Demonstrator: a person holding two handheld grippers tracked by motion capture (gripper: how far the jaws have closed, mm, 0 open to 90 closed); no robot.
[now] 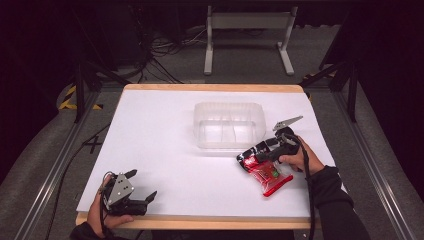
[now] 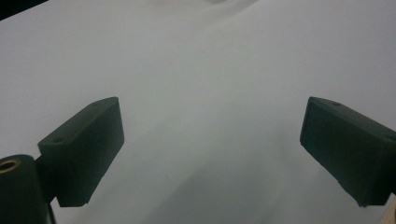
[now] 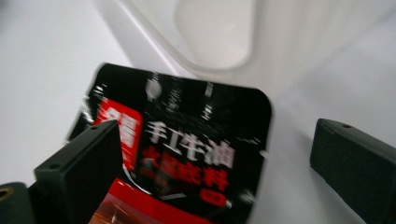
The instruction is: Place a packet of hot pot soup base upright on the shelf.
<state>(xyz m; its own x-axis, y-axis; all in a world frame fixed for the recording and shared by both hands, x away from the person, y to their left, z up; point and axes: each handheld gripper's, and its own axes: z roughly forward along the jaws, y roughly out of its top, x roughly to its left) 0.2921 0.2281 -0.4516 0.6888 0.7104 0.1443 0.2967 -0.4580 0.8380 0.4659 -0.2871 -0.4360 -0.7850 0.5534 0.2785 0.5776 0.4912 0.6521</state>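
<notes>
I see my right gripper spread wide over the red-and-black sachet beside the clear container; left gripper gapes over bare tabletop.

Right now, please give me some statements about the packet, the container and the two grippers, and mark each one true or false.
1. The red and black packet lies inside the clear plastic container. False: it lies on the white table, near the container's front right corner.
2. The right gripper is open, with its jaws standing on either side of the packet. True.
3. The left gripper holds a packet. False: its jaws are wide apart with only bare table between them.
4. The container stands toward the far side of the table. True.
5. The left gripper is near the table's front left corner. True.
</notes>
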